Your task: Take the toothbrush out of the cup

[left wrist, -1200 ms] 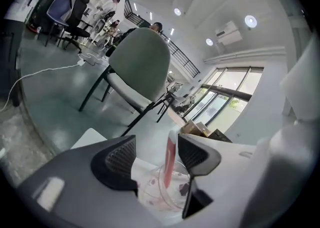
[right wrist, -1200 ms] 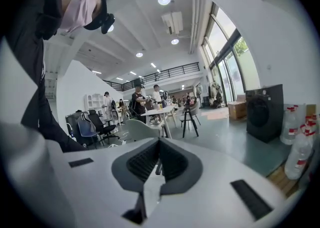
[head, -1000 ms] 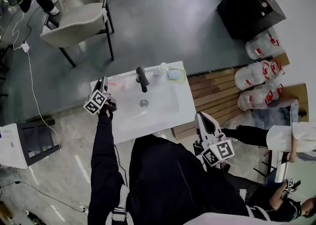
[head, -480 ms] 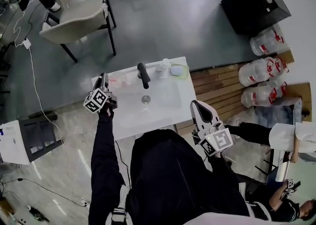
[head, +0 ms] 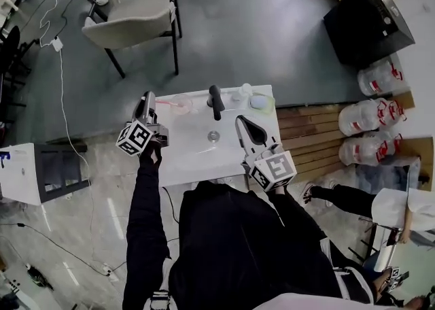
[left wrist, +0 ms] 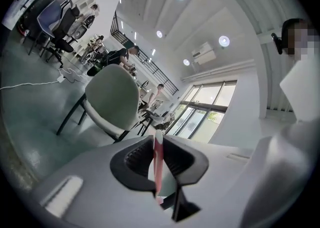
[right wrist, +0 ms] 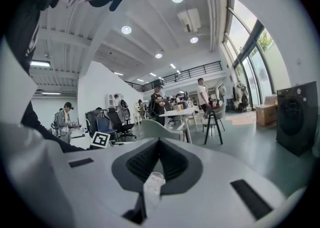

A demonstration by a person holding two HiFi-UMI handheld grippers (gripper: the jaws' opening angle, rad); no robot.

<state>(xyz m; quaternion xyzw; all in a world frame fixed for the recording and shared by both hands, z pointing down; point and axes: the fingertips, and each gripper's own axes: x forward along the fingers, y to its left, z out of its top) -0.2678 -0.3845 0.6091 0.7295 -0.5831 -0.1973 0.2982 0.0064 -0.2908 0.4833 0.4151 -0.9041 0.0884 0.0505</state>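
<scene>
My left gripper point(head: 147, 100) hangs over the left end of the white sink counter point(head: 183, 166). It is shut on a pink and white toothbrush point(left wrist: 157, 164), which stands upright between the pads point(left wrist: 137, 159). In the head view the toothbrush point(head: 165, 102) shows as a thin pink line that runs from the jaws toward the clear pinkish cup point(head: 181, 106). I cannot tell whether its far end is clear of the cup. My right gripper point(head: 245, 124) hovers over the basin with its jaws together point(right wrist: 159, 143) and nothing gripped.
A black faucet point(head: 215, 101) rises behind the drain point(head: 213, 136). A white bottle point(head: 245, 90) and a soap dish point(head: 260, 102) stand at the counter's back right. A grey chair point(head: 132, 16) stands beyond the counter. Water jugs point(head: 367, 122) sit at the right.
My right gripper has swung from beside the counter's right edge to above the basin. The left gripper has lifted a little at the cup, with the pink toothbrush now showing beside it.
</scene>
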